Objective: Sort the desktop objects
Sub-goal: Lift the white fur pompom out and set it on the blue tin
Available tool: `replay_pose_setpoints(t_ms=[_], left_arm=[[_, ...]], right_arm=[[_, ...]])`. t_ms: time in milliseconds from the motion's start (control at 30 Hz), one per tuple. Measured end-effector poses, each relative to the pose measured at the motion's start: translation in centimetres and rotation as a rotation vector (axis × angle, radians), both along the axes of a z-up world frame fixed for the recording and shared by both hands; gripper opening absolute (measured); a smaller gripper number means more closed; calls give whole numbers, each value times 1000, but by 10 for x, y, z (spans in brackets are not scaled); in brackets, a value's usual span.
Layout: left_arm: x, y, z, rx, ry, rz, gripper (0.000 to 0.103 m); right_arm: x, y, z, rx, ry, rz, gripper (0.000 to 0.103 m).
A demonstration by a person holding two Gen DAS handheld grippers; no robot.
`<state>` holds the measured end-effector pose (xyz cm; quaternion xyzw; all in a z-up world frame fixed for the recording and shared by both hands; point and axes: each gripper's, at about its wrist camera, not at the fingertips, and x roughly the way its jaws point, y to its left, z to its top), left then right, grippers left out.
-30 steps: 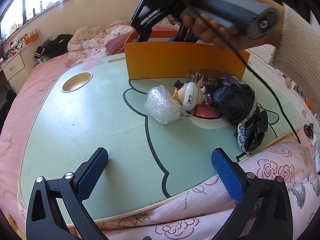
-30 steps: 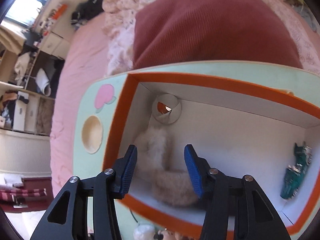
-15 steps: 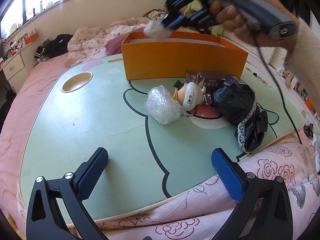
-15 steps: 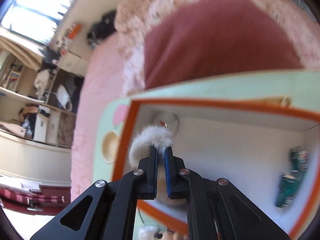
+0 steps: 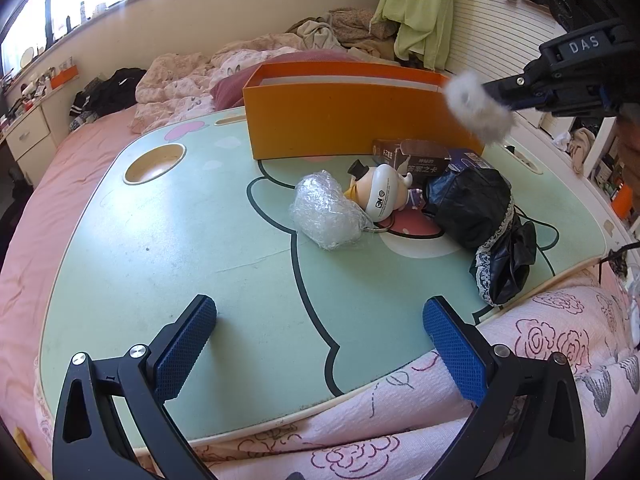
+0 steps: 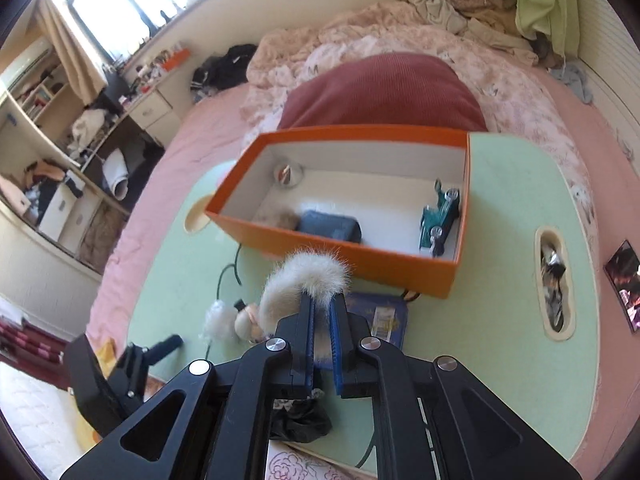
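The right gripper (image 6: 320, 316), tilted down, clenches the furry band (image 6: 308, 276) in the air above the table (image 6: 500, 208), at 6 o'clock of the orange box (image 6: 340, 256); the left gripper (image 5: 320, 344) hangs released over the bare near edge.

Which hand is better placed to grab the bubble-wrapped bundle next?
Left. The left claw stands open and empty over the table's near edge, facing the bubble-wrapped bundle. The right claw is shut on a fluffy tail, so it is occupied.
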<state>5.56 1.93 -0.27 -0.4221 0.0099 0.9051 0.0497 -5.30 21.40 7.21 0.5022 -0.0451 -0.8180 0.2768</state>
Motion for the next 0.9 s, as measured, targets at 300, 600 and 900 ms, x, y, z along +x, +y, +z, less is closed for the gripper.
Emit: replay_pose_setpoints(t_ms=[300, 600, 900], left_arm=[[1, -1, 0, 2, 1, 2, 103], [0, -1, -1, -4, 0, 5, 103], [4, -3, 0, -3, 2, 12, 103]], right_arm=[[21, 23, 7, -101, 95, -97, 67], [72, 33, -68, 185, 207, -151, 69], [71, 24, -83, 276, 253, -137, 95]])
